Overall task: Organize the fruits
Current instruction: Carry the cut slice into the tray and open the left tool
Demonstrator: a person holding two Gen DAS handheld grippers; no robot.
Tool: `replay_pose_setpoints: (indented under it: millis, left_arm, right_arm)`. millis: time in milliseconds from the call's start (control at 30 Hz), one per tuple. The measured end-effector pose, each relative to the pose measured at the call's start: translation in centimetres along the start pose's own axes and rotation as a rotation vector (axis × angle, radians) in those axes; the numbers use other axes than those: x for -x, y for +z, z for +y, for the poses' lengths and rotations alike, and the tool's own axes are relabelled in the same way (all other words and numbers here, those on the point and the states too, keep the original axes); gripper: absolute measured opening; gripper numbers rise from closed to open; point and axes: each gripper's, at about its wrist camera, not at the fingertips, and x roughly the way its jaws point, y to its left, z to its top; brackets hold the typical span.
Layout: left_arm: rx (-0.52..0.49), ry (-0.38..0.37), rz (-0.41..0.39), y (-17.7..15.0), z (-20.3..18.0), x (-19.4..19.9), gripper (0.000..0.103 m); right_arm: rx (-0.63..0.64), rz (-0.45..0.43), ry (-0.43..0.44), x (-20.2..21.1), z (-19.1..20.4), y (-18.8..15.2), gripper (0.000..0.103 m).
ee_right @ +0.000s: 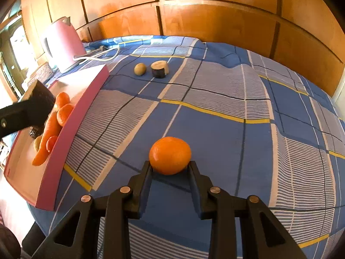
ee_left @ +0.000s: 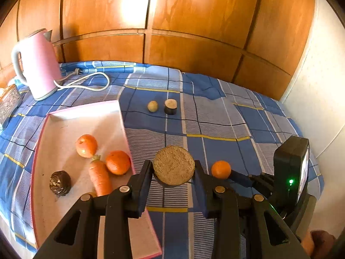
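My left gripper (ee_left: pixel 173 170) is shut on a round tan, dark-sided fruit slice (ee_left: pixel 173 165), held above the cloth just right of the pink tray (ee_left: pixel 64 123). The tray holds two oranges (ee_left: pixel 86 146), a carrot (ee_left: pixel 100 178) and a dark fruit (ee_left: pixel 60 182). My right gripper (ee_right: pixel 170 168) has its jaws around an orange (ee_right: pixel 170 155) resting on the checked cloth; the fingers touch or nearly touch its sides. A small kiwi (ee_right: pixel 140 69) and a dark cut piece (ee_right: pixel 160 69) lie farther back on the cloth.
A pink kettle (ee_left: pixel 41 64) with a white cord (ee_left: pixel 90 82) stands at the back left. A wooden panel wall (ee_left: pixel 172 21) runs behind the blue checked cloth (ee_right: pixel 215 129). A silver box (ee_left: pixel 8 103) sits at the left edge.
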Motion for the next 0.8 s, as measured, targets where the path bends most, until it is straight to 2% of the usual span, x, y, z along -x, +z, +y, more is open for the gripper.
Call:
replay_pose_setpoints:
  millis: [300, 800]
  left_arm:
    - [0.041, 0.018, -0.023, -0.5, 2.0, 1.3, 0.038]
    - [0.13, 0.092, -0.025, -1.3, 6.8, 1.7, 0.038]
  right_arm:
    - [0.046, 0.018, 0.013, -0.1, 1.6, -0.3, 0.033]
    - [0.046, 0.001, 0.014, -0.1, 1.7, -0.4, 0.033]
